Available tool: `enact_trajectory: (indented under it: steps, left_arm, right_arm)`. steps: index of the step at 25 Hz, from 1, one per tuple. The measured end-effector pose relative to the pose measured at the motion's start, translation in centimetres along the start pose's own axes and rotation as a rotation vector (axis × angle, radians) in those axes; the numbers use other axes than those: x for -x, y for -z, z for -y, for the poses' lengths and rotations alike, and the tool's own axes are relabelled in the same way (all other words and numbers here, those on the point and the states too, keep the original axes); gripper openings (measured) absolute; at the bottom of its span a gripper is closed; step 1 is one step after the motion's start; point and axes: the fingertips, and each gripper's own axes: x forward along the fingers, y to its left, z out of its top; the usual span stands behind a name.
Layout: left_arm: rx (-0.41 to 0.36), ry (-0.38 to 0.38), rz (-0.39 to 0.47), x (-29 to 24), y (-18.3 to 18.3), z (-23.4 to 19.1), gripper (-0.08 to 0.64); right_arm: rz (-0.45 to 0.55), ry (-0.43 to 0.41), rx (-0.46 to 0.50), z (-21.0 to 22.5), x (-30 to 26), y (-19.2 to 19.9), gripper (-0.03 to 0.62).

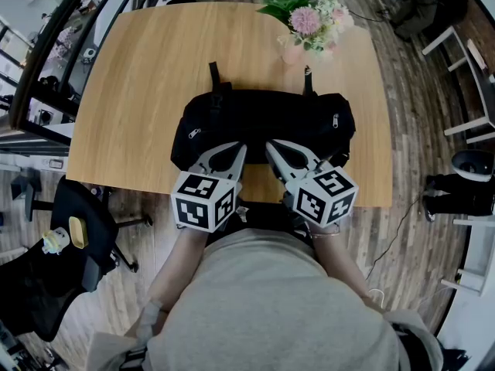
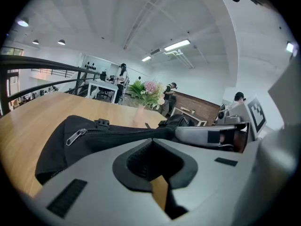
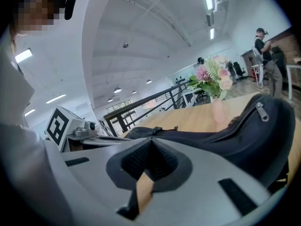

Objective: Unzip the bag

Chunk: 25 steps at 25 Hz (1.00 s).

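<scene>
Here, the person stands at the near edge of the wooden desk (image 1: 147,68) with both forearms drawn in close to the body and reaching forward. The two grippers sit side by side and angle in toward each other, so that their tips nearly converge. Both point forward and tip slightly downward.

The left gripper (image 1: 234,148) has its marker cube (image 1: 203,199) over the desk's near edge. Its jaws are closed together, and their tips rest against the near side of the black bag (image 1: 263,114). In the left gripper view the left gripper (image 2: 153,140) shows its jaws meeting right at the dark fabric. I cannot tell whether any cloth is nipped between them.

The right gripper (image 1: 274,147) mirrors that pose, with its own cube (image 1: 325,194) toward the person. Its jaws are likewise pressed together against the bag's near side, as the right gripper view shows.

The bag lies lengthwise across the near half of the desk. One silver zipper pull (image 1: 194,133) lies toward its left end and another pull (image 1: 336,120) toward its right end, and both are well apart from the gripper tips. A pink vase of flowers (image 1: 309,18) stands just behind the bag at the desk's far side.
</scene>
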Motion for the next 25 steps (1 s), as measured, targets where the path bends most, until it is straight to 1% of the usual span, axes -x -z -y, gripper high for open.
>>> enact_trajectory:
  steps: [9, 25]
  left_arm:
    - [0.002, 0.005, -0.002, 0.02, 0.15, 0.37, 0.017]
    - [0.035, 0.010, 0.002, 0.38, 0.44, 0.14, 0.017]
  right_arm:
    - [-0.007, -0.015, 0.023, -0.24, 0.15, 0.00, 0.005]
    - [-0.040, 0.004, 0.051, 0.47, 0.28, 0.57, 0.005]
